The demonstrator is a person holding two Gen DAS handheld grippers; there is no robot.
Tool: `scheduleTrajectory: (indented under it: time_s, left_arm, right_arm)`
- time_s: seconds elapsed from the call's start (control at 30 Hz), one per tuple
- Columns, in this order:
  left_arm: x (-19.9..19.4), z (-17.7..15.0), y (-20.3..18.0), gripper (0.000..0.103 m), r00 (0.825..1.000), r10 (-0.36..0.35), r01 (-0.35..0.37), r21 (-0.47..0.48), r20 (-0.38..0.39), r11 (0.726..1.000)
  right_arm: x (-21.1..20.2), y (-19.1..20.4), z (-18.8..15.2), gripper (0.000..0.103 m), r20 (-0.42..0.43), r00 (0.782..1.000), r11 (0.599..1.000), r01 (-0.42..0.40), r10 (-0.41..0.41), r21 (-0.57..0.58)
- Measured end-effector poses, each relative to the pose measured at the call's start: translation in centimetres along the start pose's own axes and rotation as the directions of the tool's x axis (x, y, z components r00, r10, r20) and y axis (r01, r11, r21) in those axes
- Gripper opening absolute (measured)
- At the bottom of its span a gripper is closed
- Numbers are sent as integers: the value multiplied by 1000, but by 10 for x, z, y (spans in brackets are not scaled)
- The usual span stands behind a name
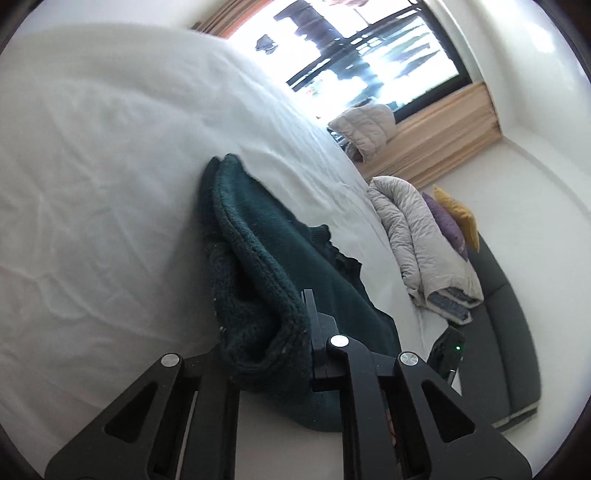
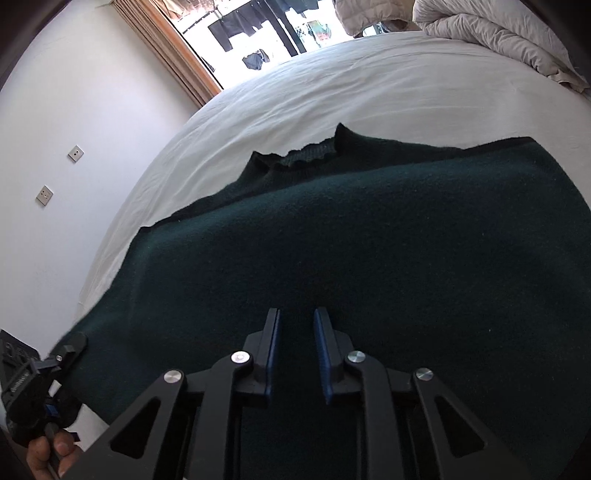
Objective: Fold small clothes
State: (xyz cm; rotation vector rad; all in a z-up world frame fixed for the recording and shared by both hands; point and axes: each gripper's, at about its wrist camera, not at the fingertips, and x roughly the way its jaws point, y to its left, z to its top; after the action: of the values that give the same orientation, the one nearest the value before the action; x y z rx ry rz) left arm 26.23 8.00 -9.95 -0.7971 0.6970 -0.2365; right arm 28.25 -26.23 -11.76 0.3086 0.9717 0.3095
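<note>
- Dark green sweater lies spread on the white bed.
- Left gripper clamps a bunched edge; it should lift evenly.
- Right gripper hovers, jaws slightly parted, empty.
- Collar lies farthest; the fold should align toward it.

A home bedroom: a wide bed under a white creased sheet, a bundled pale grey quilted duvet, purple and mustard cushions, tan pleated curtains, laundry hanging outside the window.
</note>
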Motion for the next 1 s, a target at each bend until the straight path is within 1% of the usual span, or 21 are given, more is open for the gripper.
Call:
scheduleTrajectory:
  time_s: [0.07,0.1,0.13,0.17,0.2,0.23,0.27,0.3,0.37,0.43,0.5,0.57,0.6,0.63,0.73,0.8,0.83,0.9,0.97,1.0]
  left_arm:
    - [0,4,-33,9,1000,9,-12,119,23,993]
    - [3,4,-52,9,999,5,-11,185,31,983]
    - [5,3,-72,9,999,3,-12,249,37,969]
    - [9,0,-92,9,999,-1,-12,317,41,948]
    - [13,-6,-111,9,999,-6,-10,379,40,925]
    - [19,-14,-129,9,999,-12,-4,440,34,898]
    - [26,-24,-145,9,1000,-17,2,497,25,868]
    - [35,-36,-159,9,1000,-18,6,546,17,838]
    - [56,-62,-179,9,1000,-13,21,622,-17,782]
    - [78,-89,-189,9,998,13,27,677,-54,735]
    - [97,-113,-193,9,995,49,27,719,-86,695]
    - [110,-133,-194,8,991,74,32,749,-107,662]
    - [114,-140,-194,8,990,82,32,762,-112,646]
    - [117,-148,-192,8,989,91,33,774,-117,632]
    - [121,-163,-192,8,987,110,31,807,-119,590]
    - [122,-168,-191,8,984,123,34,823,-125,567]
    - [122,-172,-192,8,984,125,38,830,-128,556]
    - [126,-175,-194,8,983,128,42,841,-131,540]
    - [126,-178,-195,8,982,124,55,842,-143,537]
    - [125,-180,-195,8,982,121,60,842,-148,537]
  right_arm:
    - [0,-6,-2,13,5,1000,1000,-29,29,9]
    - [-1,-11,-1,11,2,999,998,-51,51,26]
    - [-2,-18,0,7,-5,997,995,-79,80,54]
    - [-5,-26,3,7,-16,992,987,-126,128,95]
    - [-9,-37,6,7,-21,982,972,-184,189,149]
    - [-14,-48,8,13,-15,970,951,-237,244,197]
    - [-21,-58,10,23,5,959,934,-277,283,227]
    - [-30,-70,12,29,37,948,916,-316,317,248]
    - [-44,-93,16,59,103,912,863,-408,396,296]
    - [-52,-116,18,70,157,870,796,-491,467,355]
    - [-54,-130,18,75,181,832,738,-550,525,391]
    - [-52,-134,18,82,177,803,706,-588,569,396]
    - [-49,-134,19,84,168,791,697,-601,588,393]
    - [-46,-132,20,86,154,787,695,-604,597,390]
    - [-36,-124,26,86,114,793,711,-592,599,379]
    - [-29,-114,33,86,75,800,730,-577,595,367]
    - [-26,-110,36,86,54,808,744,-563,586,360]
    - [-21,-105,42,86,16,822,766,-538,570,352]
    - [-14,-99,49,86,-2,830,778,-522,558,350]
    - [-12,-98,53,86,-7,829,778,-521,559,351]
